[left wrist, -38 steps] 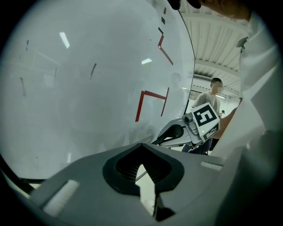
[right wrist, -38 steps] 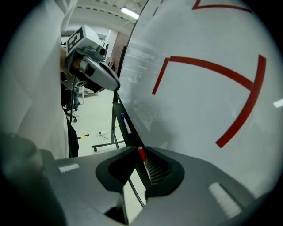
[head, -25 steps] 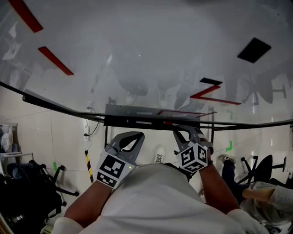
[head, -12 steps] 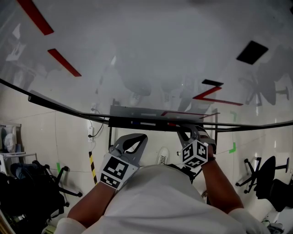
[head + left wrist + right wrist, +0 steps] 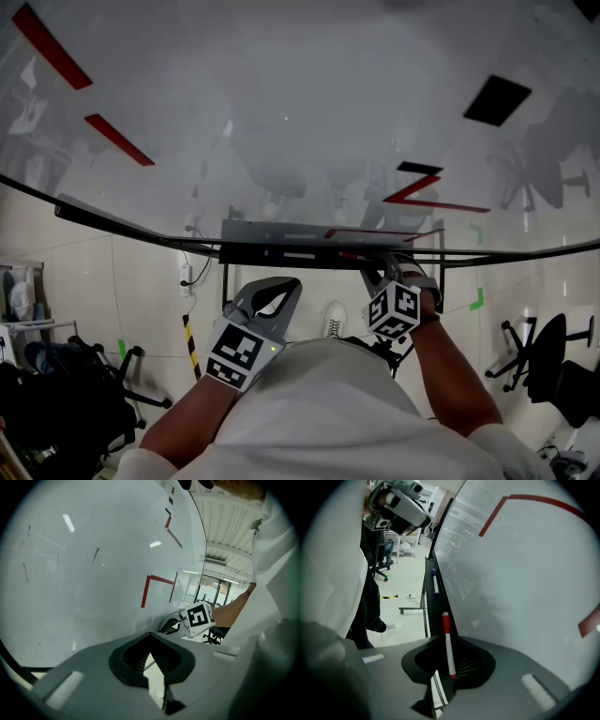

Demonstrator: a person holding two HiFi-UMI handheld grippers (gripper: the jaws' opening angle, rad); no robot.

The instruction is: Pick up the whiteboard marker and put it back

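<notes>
**A:** The right hand-held gripper [image 5: 446, 638] is down at the ledge. What's it holding?

**B:** The whiteboard marker [image 5: 448, 648]. The jaws are drawn narrow on it. The white barrel runs lengthwise through the hollow of the pads, with the red cap pointing away along the tray [image 5: 432, 603] at the foot of the whiteboard [image 5: 281, 112].

**A:** Why lengthwise?

**B:** My guess is that it lines the marker up with the tray. Held that way, it can settle flat in the channel instead of tipping over the lip. A blue marker [image 5: 435, 584] lies farther along the same tray, so that looks like where the pens live.

**A:** Is it set down yet?

**B:** I can't tell. The barrel sits right over the ledge, but whether it rests there or hangs just above isn't clear. With the jaws on it, I'd call the put-back not yet done.

**A:** And the left hand-held gripper [image 5: 281, 286]?

**B:** It's low, near the person's body and short of the tray. The jaws meet at the tips with nothing between them, and only floor shows behind. I think it has no part in this step, so it sits clear of the right one's reach.

**A:** What does the next move call for?

**B:** Probably a gentle release with the barrel parallel to the tray, so it doesn't roll off.
</notes>
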